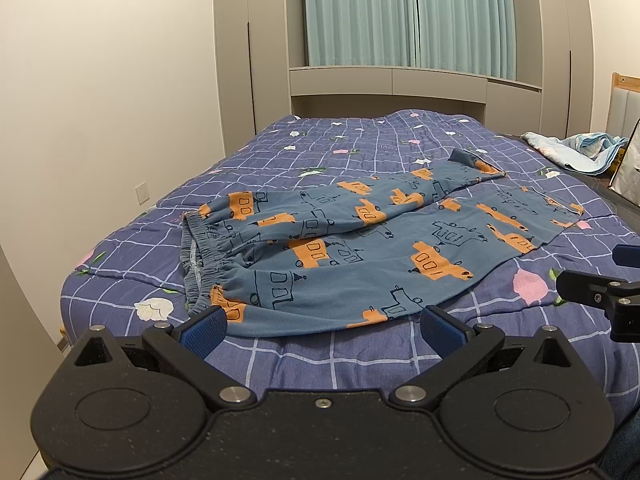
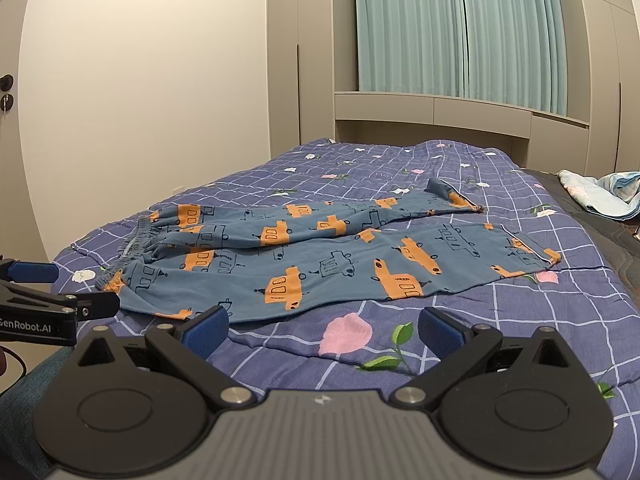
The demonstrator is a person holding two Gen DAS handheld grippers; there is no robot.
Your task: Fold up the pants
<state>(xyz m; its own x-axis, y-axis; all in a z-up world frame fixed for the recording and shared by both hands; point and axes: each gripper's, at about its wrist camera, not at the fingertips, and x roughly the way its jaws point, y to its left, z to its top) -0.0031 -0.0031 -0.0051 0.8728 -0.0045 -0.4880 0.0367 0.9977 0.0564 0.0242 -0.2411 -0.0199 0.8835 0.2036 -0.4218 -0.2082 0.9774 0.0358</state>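
Note:
Blue pants (image 1: 360, 248) with orange and outlined car prints lie spread on the bed, waistband to the left, both legs running to the right. They also show in the right wrist view (image 2: 320, 256). My left gripper (image 1: 322, 326) is open and empty, just short of the pants' near edge by the waistband. My right gripper (image 2: 322, 326) is open and empty, over the quilt just in front of the near leg's edge. The right gripper shows at the right edge of the left wrist view (image 1: 600, 280). The left gripper shows at the left edge of the right wrist view (image 2: 44, 292).
The bed has a purple checked quilt (image 1: 360, 148) with flower prints. A crumpled light blue cloth (image 1: 576, 150) and a shiny bag (image 1: 630, 168) lie at the far right. A wall is to the left, wardrobes and green curtains (image 1: 408, 12) behind.

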